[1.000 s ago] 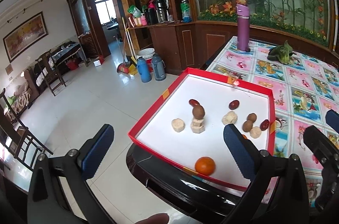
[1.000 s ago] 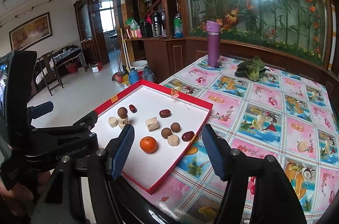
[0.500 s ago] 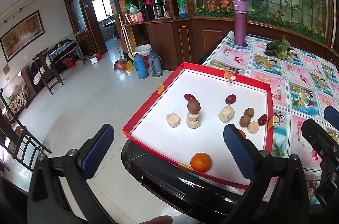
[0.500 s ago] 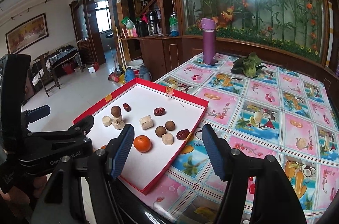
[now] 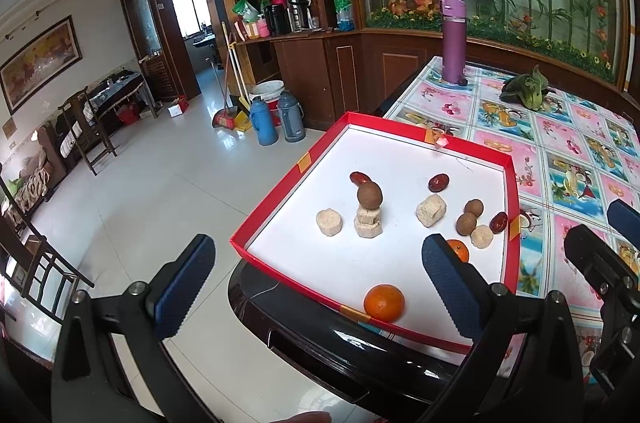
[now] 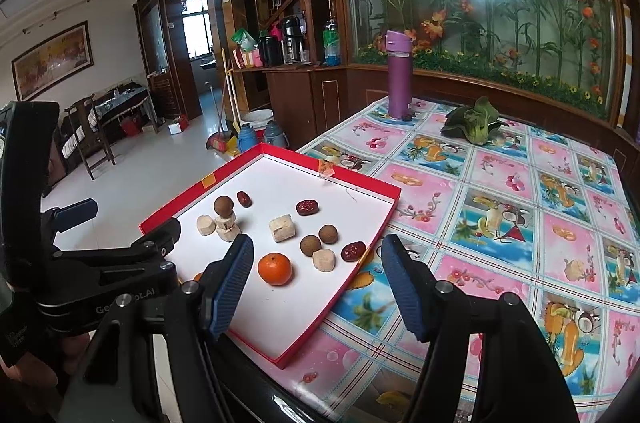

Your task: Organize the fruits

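The fruits lie loose in the red tray at the table's near corner: one orange near the tray's front edge, brown round fruits and red dates mixed with pale chunks, so they look not yet sorted. The left claw and the right claw both hang wide apart, holding nothing and touching nothing.

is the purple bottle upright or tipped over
Upright. The purple bottle stands on its base at the far end of the table, lid on top, in both wrist views.
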